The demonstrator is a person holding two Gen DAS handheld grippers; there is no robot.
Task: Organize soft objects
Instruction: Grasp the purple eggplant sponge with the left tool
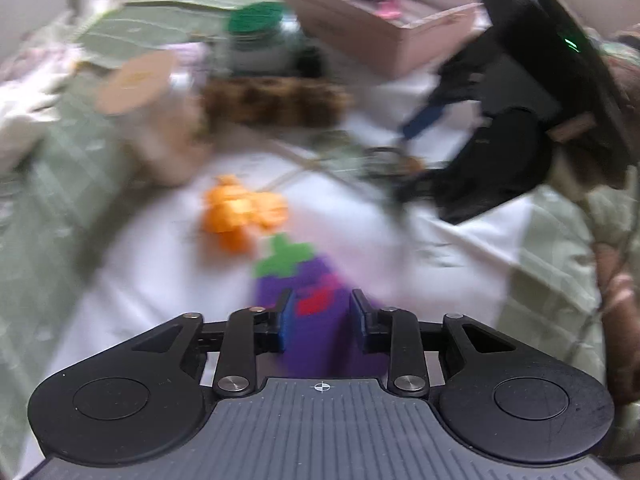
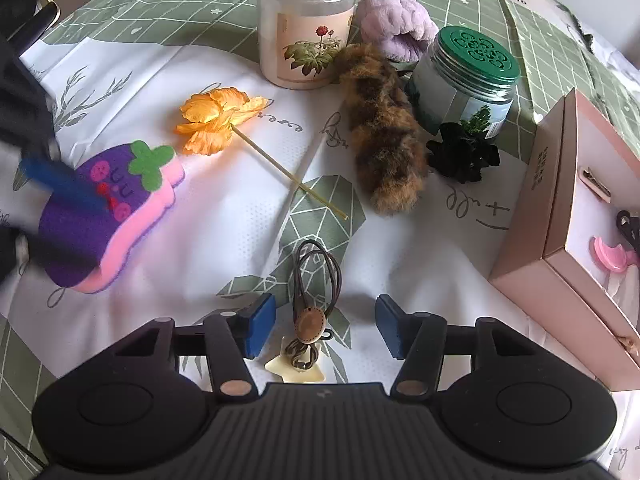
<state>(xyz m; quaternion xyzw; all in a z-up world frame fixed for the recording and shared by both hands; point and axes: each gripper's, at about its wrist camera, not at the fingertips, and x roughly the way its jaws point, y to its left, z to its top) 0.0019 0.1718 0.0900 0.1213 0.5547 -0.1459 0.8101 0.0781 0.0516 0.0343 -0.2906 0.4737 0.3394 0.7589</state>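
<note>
Two tools: my left gripper point(image 1: 320, 316) clamps the purple sponge point(image 2: 108, 216), lifted mid-left for sorting; my right gripper point(image 2: 325, 326) hangs apart over the hair tie point(image 2: 310, 312), low centre.

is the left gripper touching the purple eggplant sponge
Touching: the right wrist view shows a blue finger of the left gripper pressed across the purple eggplant sponge.

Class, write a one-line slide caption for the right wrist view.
Open right gripper hovers over brown hair ties; left gripper grips the purple eggplant sponge.
</note>
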